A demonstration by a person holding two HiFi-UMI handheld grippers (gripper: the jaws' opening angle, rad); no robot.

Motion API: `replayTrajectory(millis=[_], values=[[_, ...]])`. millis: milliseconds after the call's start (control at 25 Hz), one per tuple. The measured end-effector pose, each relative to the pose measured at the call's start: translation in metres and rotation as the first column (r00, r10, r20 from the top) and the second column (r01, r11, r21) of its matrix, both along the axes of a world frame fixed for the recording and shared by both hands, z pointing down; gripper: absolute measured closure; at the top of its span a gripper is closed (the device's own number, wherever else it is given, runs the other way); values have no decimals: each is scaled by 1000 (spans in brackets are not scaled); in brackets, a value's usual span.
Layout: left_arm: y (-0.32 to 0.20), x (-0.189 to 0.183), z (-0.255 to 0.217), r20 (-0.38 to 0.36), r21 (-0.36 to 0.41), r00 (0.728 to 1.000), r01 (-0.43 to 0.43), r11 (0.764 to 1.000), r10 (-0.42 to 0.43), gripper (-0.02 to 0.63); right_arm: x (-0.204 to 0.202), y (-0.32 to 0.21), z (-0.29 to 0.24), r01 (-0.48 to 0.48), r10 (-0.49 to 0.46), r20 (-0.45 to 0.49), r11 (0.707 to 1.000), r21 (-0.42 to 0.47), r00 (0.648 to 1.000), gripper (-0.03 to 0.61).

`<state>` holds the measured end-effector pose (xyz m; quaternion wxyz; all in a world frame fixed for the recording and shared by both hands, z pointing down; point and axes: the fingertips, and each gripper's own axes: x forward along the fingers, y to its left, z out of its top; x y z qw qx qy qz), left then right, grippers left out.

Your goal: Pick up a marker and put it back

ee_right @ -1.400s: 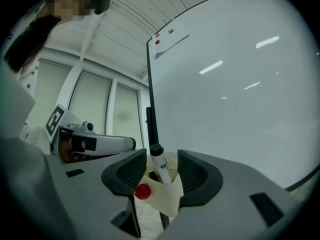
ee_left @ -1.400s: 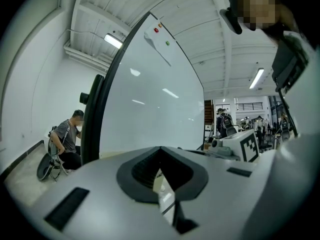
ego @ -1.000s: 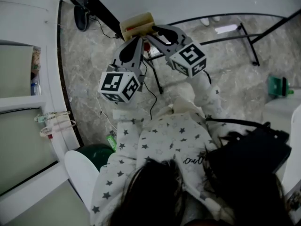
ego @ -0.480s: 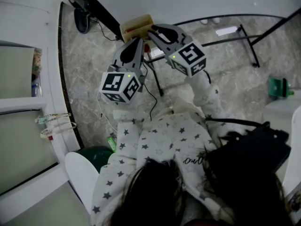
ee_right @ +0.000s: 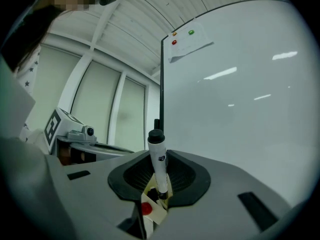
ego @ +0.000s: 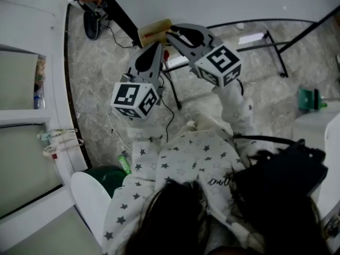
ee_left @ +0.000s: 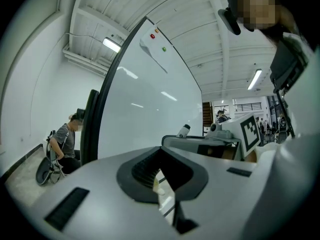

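Right hand-held gripper [ee_right: 156,203] clamps the marker [ee_right: 158,164] upright, black cap uppermost; left hand-held gripper [ee_left: 169,199] seemingly closed, empty.

This looks like a big office or work room. A large whiteboard [ee_right: 235,84] stands here, with a sheet of paper [ee_right: 192,46] stuck on it by a red magnet [ee_right: 174,42] and a green magnet [ee_right: 191,32]. Long lights [ee_left: 112,45] hang under a high white ceiling, tall windows [ee_right: 100,109] fill one wall, the floor [ego: 106,84] is grey stone, and a person [ee_left: 64,141] sits further back.
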<state>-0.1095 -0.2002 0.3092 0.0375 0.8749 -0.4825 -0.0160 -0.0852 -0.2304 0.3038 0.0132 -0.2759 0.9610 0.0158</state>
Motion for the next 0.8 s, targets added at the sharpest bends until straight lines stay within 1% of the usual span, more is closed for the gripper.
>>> replayTrajectory(millis=[160,280,400,560,800], values=[[3,3,-10,2,20,1000,-12,1000,12,614,0,6,-14,21,-21,-1,1000,19,1000,500],[7,3,-21,-9,32,1000,-20,999,20,614,-1,12,-24,34,-34,-4,999,34,999,500],[11,4,-33,-20,54,999,-32,998,33,614,-2,18,-36,52,-53,18,997,49,998,500],[19,9,-46,-10,69,999,-45,997,46,614,0,25,-47,64,-66,37,996,67,997,500],[21,9,-50,-10,92,999,-41,995,42,614,3,29,-52,71,-75,42,993,90,996,500]])
